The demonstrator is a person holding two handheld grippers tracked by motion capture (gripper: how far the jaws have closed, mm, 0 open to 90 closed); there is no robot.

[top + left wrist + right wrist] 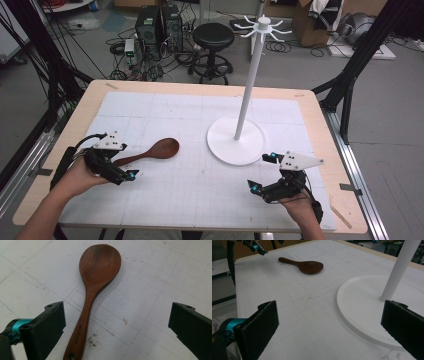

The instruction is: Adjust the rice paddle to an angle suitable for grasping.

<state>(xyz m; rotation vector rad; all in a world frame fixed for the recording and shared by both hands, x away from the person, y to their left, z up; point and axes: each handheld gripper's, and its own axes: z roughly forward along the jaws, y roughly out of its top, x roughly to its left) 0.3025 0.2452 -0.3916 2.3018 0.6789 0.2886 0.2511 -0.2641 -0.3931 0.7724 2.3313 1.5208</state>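
The right gripper (pixel 263 172) hovers with jaws wide apart beside the white stand's base (pixel 223 146). The left gripper (pixel 123 161) (jaws also spread) straddles the handle of the wooden spoon (pixel 94 287), lying flat on the white mat (pixel 190 190).

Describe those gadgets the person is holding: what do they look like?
Each hand holds a black two-jaw tool. The left gripper and right gripper both have flat, rectangular black jaws, turquoise-blue accents near the joints, and a pale grey three-cornered plate with small dark dots on top. A black cable trails from each one back along the forearm. The forearms are bare; a dark strap sits at the right wrist.
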